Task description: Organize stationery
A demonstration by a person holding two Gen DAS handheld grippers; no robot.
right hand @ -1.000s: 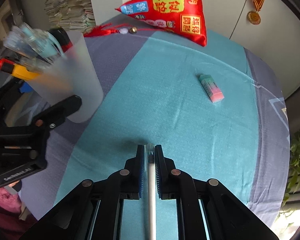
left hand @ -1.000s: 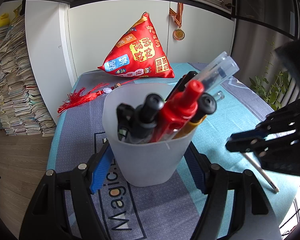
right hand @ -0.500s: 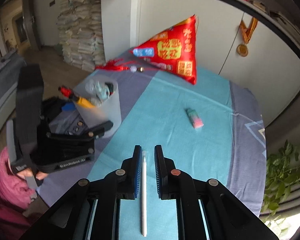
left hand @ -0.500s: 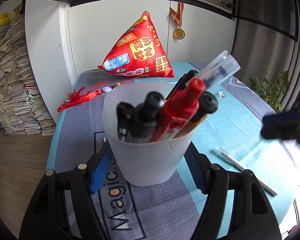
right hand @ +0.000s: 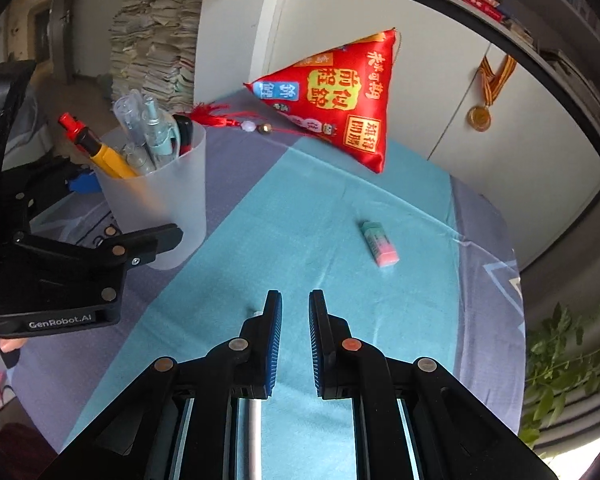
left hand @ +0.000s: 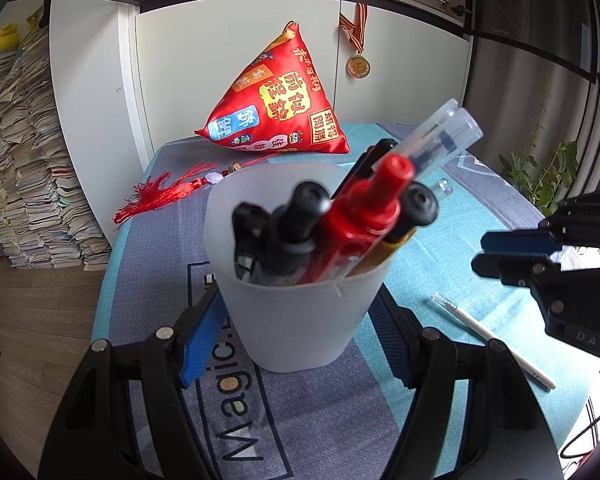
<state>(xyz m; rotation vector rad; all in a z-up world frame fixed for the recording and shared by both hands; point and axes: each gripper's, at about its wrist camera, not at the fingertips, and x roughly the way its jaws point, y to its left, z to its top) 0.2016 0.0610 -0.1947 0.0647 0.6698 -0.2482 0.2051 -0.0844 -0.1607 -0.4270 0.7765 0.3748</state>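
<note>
Left wrist: left gripper (left hand: 300,336) jaws pinch frosted cup (left hand: 300,300), crammed with pens (left hand: 364,216); thin white pen (left hand: 492,334) flat near surface's right edge.
Right wrist: right gripper (right hand: 295,340) jaws near together, empty; pastel eraser (right hand: 380,243) mid-surface.

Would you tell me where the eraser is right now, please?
In the right wrist view the eraser lies alone on the teal cloth, ahead and to the right of the right gripper, below the red pouch and well right of the cup.

Bright daylight; fisheye-warped edges, soft blur.
</note>
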